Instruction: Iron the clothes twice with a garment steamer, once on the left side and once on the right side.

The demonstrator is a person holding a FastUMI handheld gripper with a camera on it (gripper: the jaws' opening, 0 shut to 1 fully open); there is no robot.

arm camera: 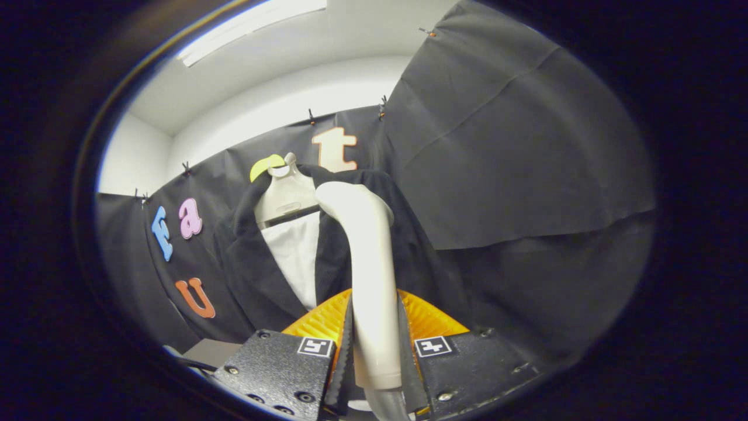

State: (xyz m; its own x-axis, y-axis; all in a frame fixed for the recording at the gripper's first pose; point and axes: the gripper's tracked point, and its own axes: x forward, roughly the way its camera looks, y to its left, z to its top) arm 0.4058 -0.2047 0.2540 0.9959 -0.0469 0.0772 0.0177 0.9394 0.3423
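Garment steamer (371, 280) clamped upright in the jaws, both orange fingers (318, 324) pressing its handle low down. Long axis running 6 to 12 o'clock, head curling toward 11, at the dark jacket (257, 275) just beyond. Looks like light, stiff, smooth plastic, so probably slippery; best gripped low on the handle, like now. Gripper (374, 345) narrow, closed on the handle. Jacket soft and floppy, hanging on a pale hanger (286, 196) at 11 o'clock, white lining (298, 257) showing.

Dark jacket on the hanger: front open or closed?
Open: the dark jacket hangs with lapels apart, white lining showing between, beyond the white steamer the gripper clamps.
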